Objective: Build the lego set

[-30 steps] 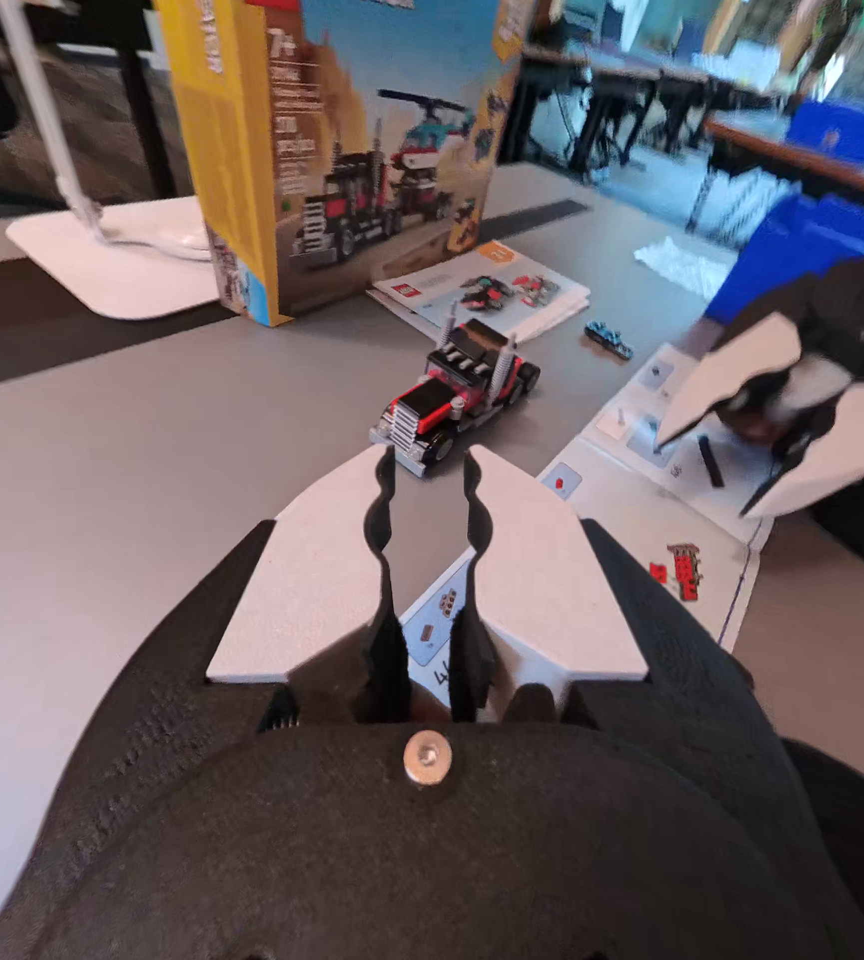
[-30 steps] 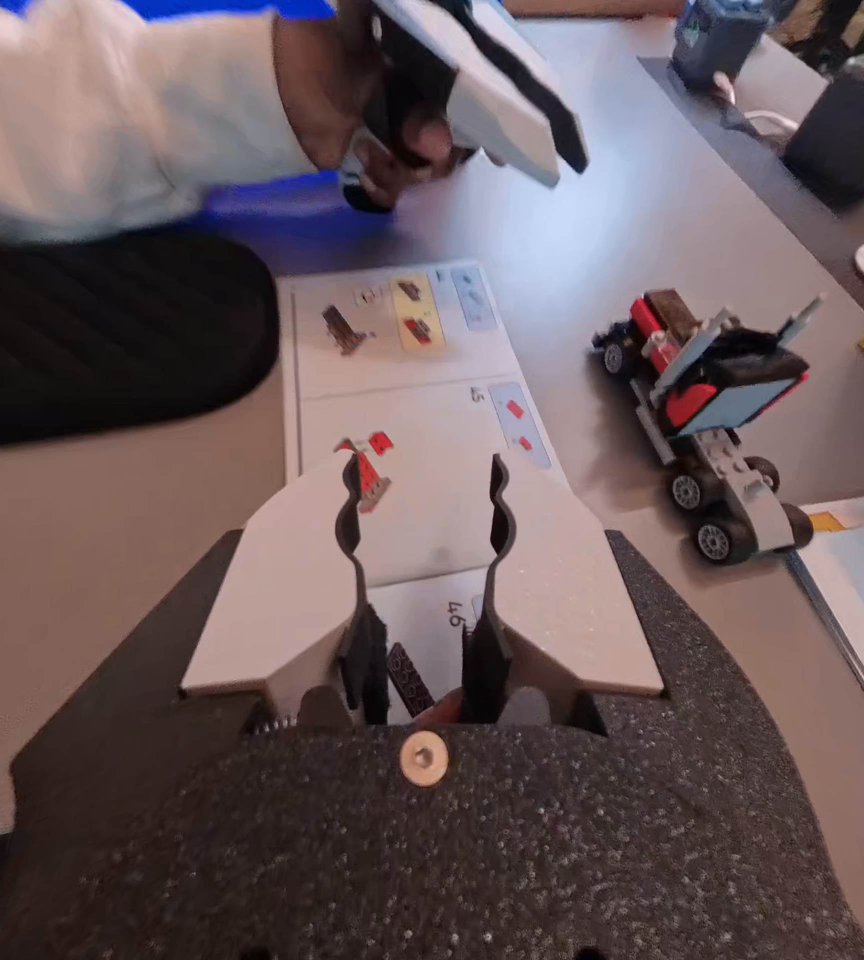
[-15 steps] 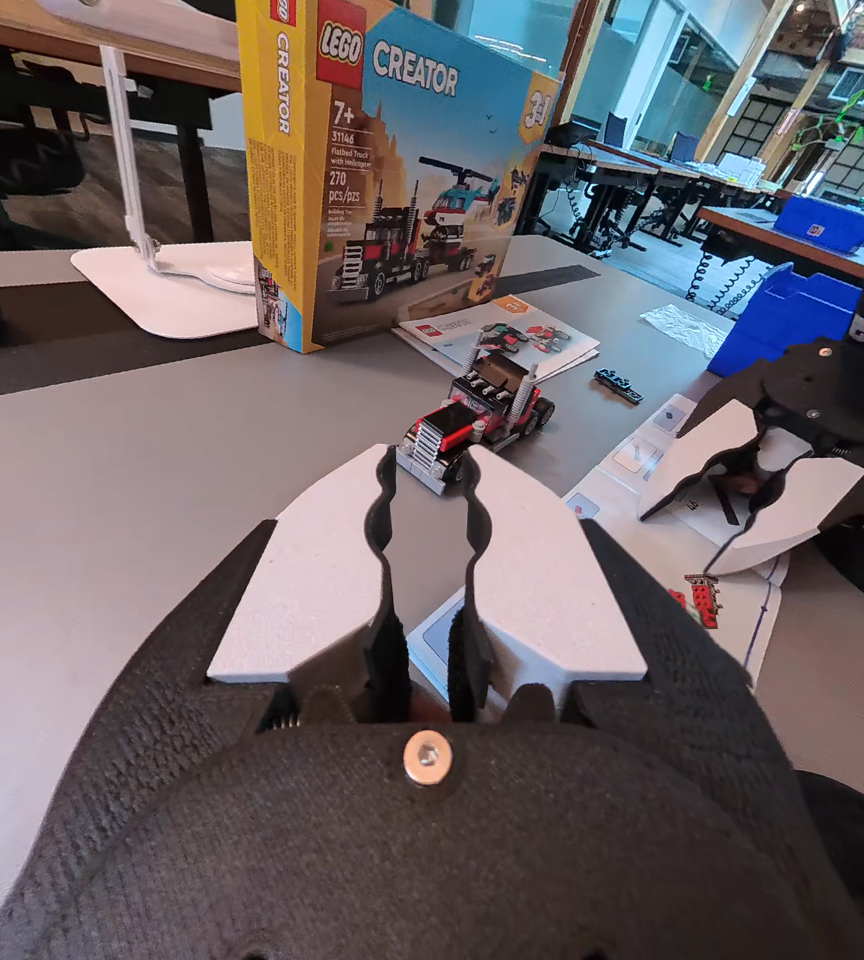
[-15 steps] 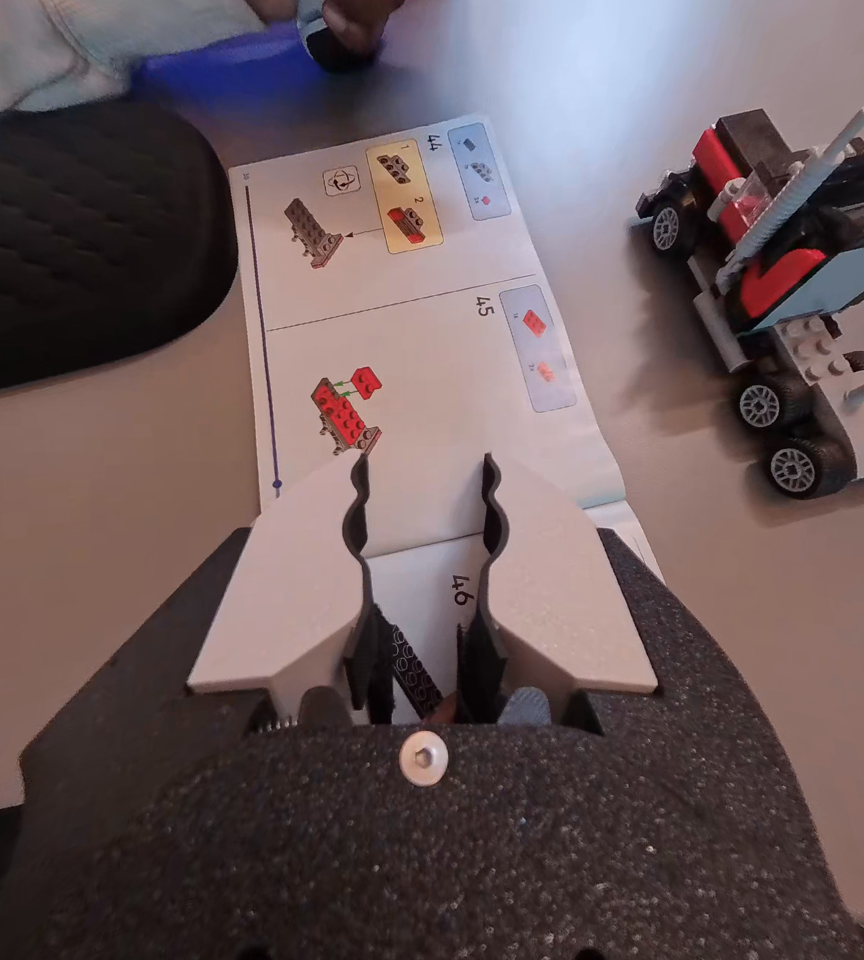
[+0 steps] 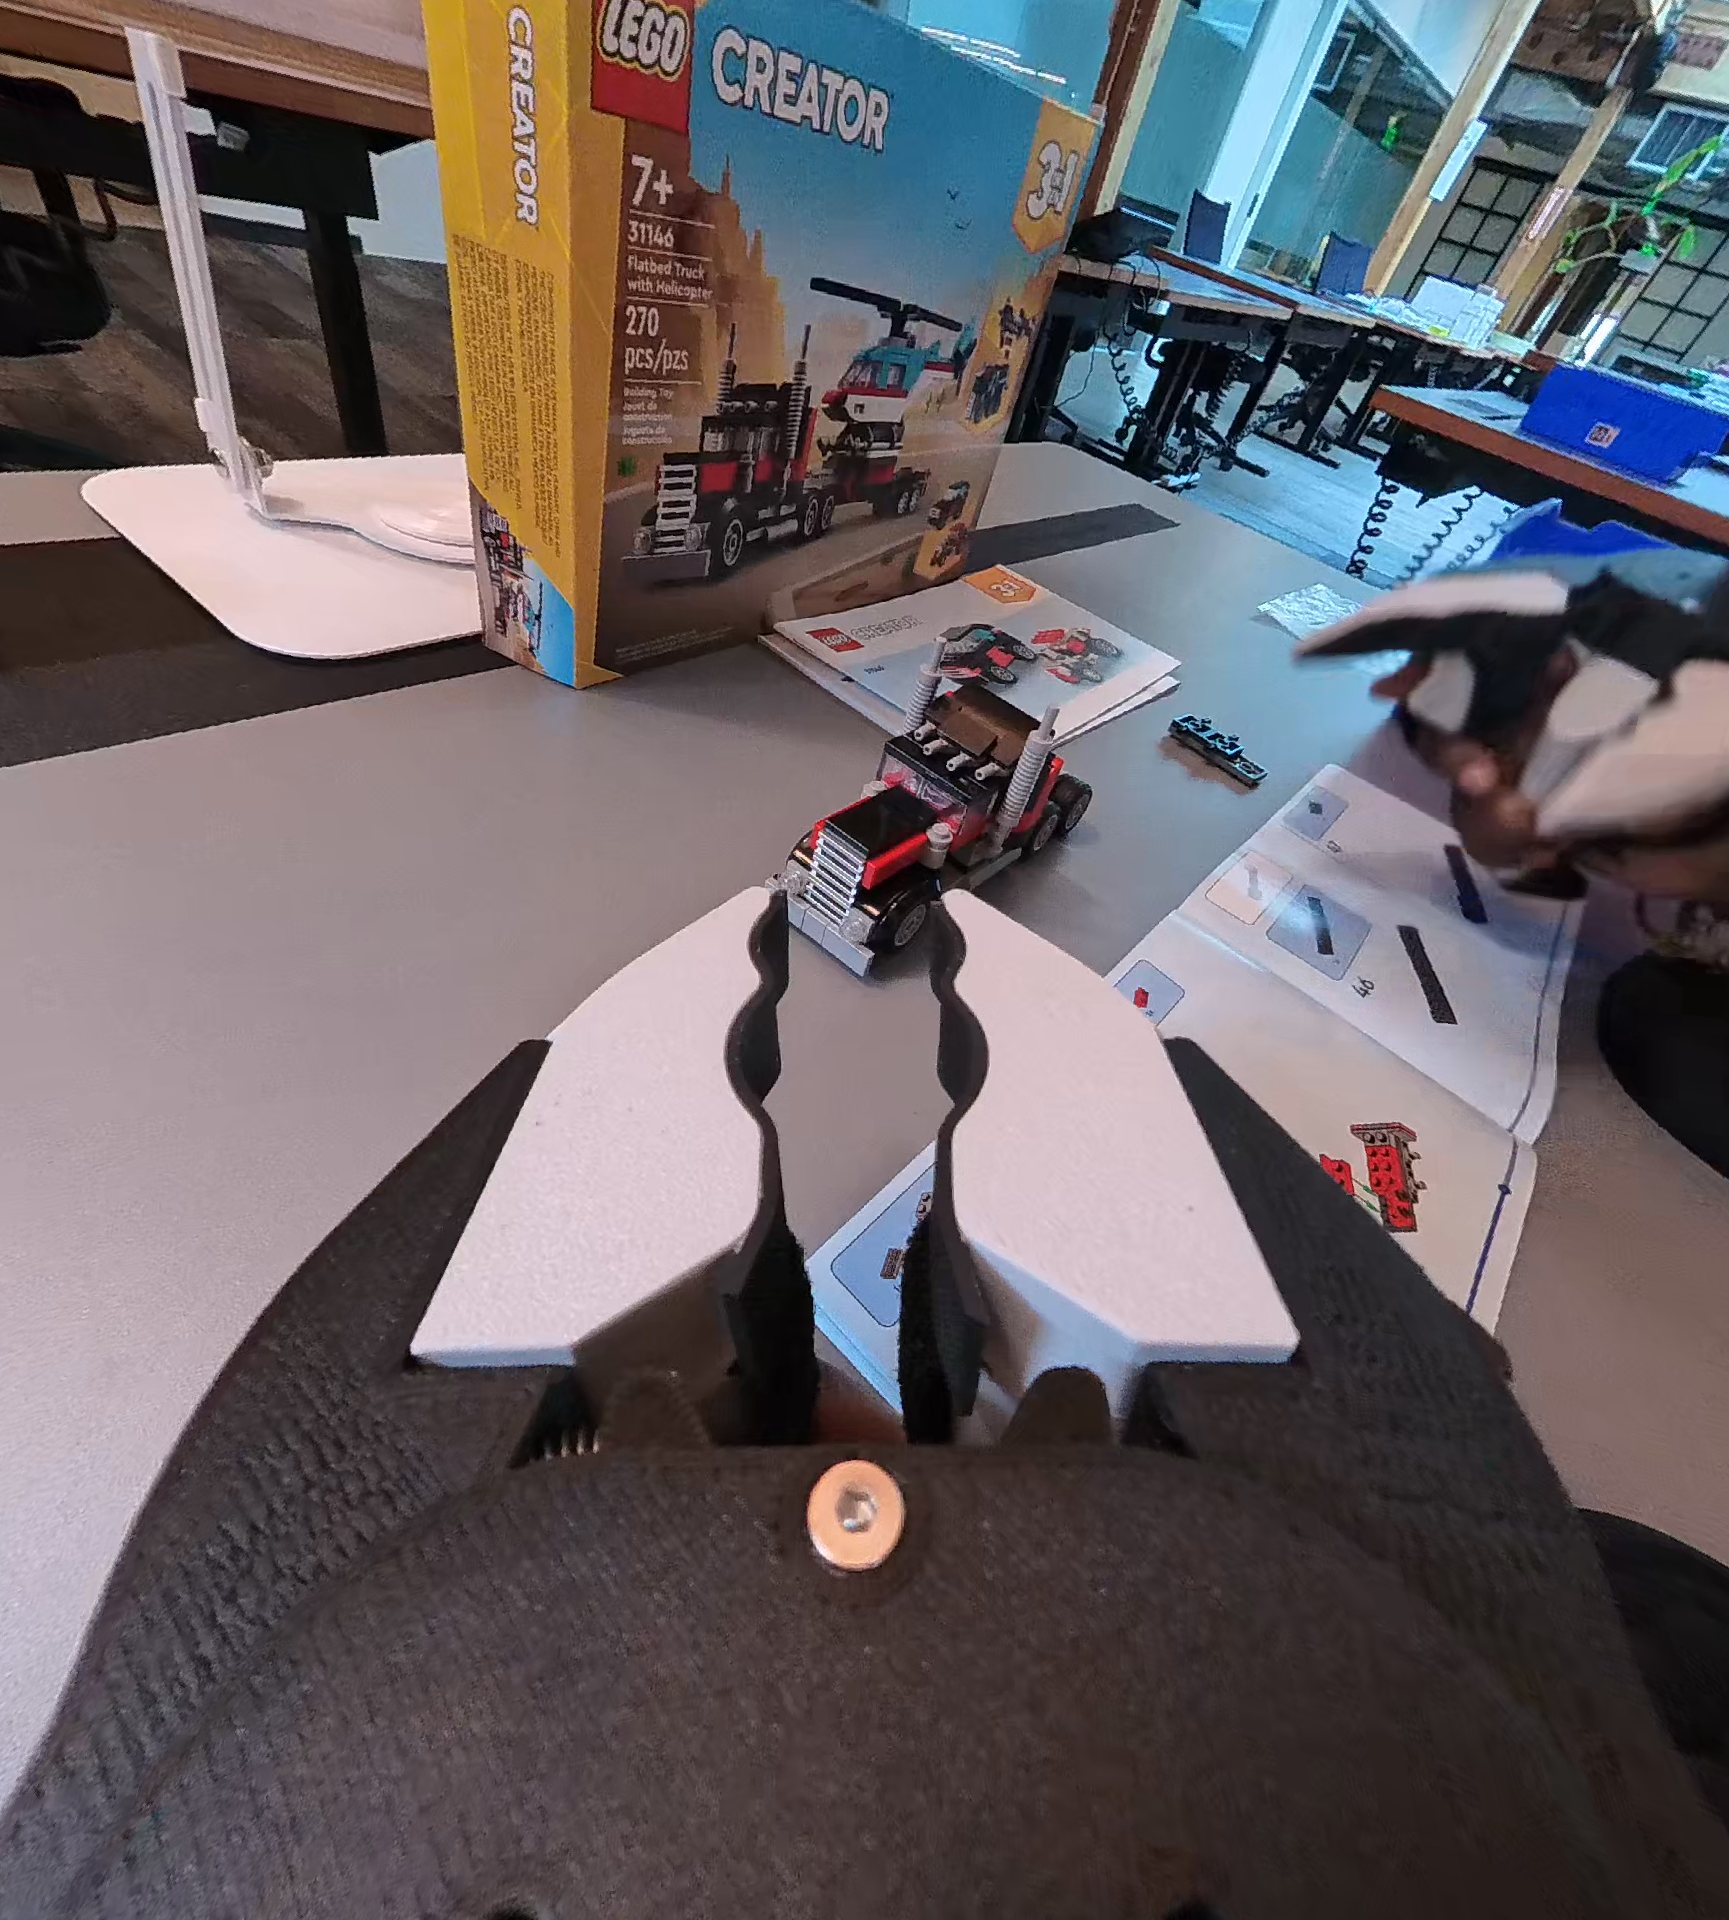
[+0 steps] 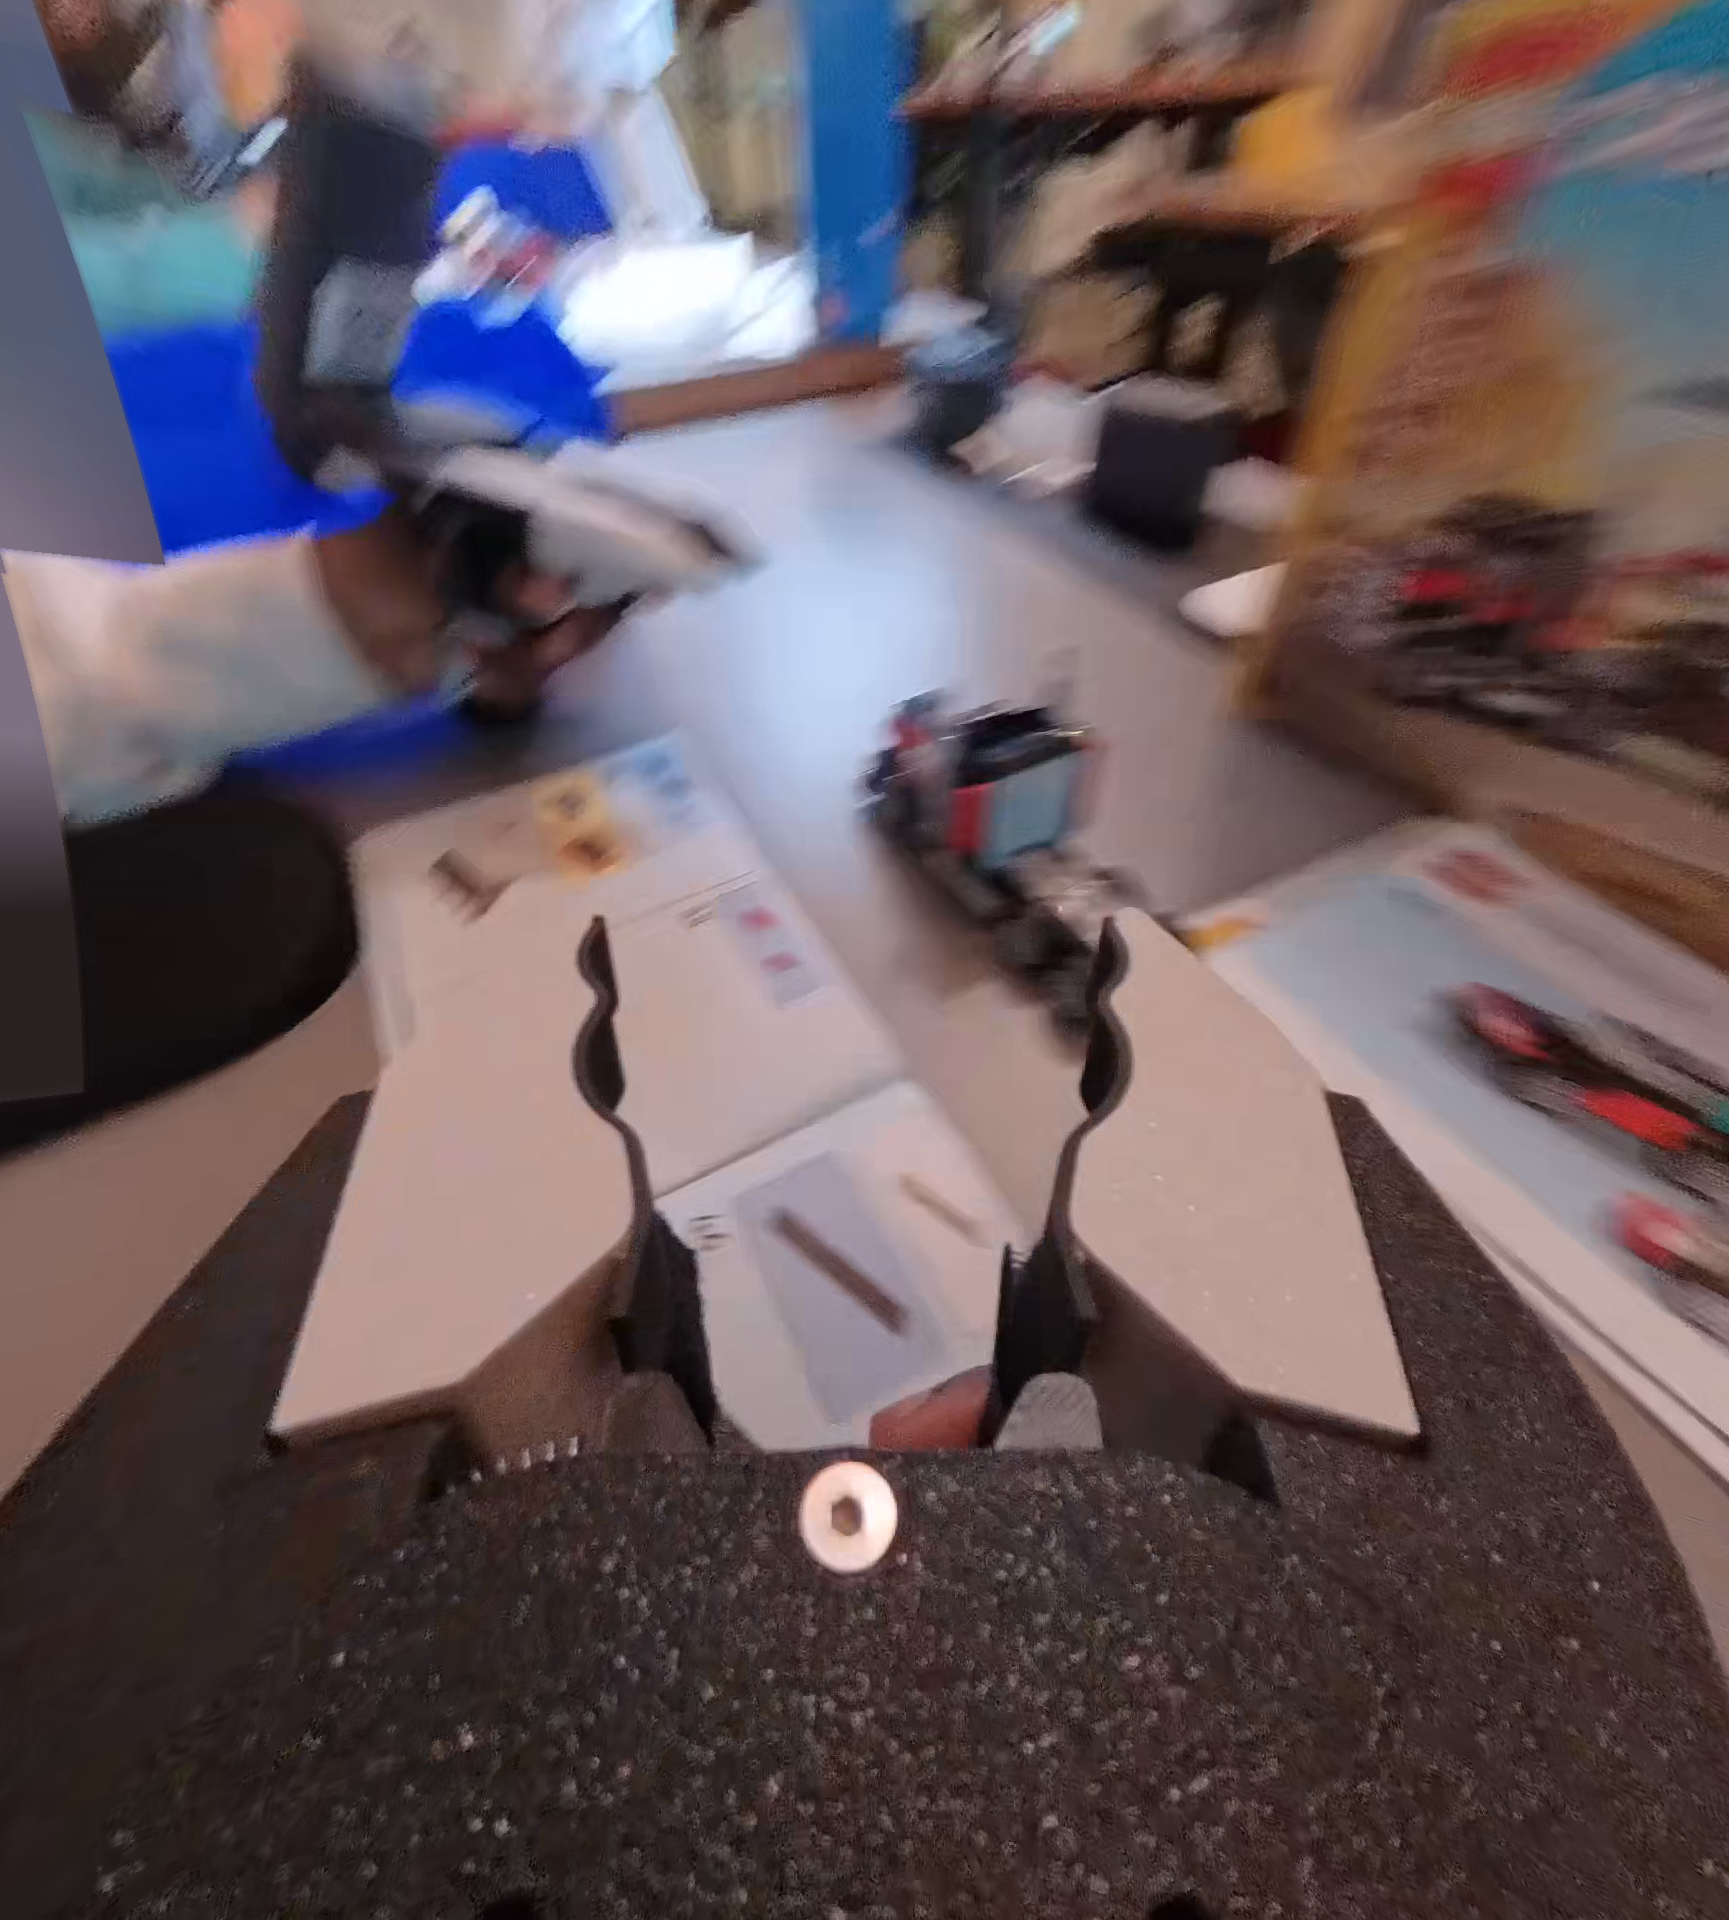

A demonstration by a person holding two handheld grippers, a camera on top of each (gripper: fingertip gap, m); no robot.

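Widening is the plain change at the right gripper point(image 6: 844, 945): half a second ago its jaws stood narrow over the open instruction booklet point(image 6: 631, 997), and now they are spread well apart with nothing between them, while its whole view has smeared into blur, so I judge it is swinging up and away from the page. The left gripper point(image 5: 855, 914) has hardly changed; its jaws are released with a narrow gap, empty, hovering low over the grey table point(image 5: 268, 935) with their tips just short of the grille of the lego truck point(image 5: 927, 831). That truck cab stands on its wheels near the table's middle, left of the open booklet and near side of the closed booklets point(image 5: 974, 649) and the upright set box point(image 5: 735, 343). A small dark lego piece point(image 5: 1218, 746) lies alone on the table between the closed booklets and the open page. With neither gripper holding a part, I take the build to be between steps, with the next piece yet to be fetched. Room is generous on the left, where bare table runs to a white stand base point(image 5: 299, 551); to the right the open page reaches the near table edge beside a dark padded object, and the right gripper crowds that side, so reaches there risk a clash.
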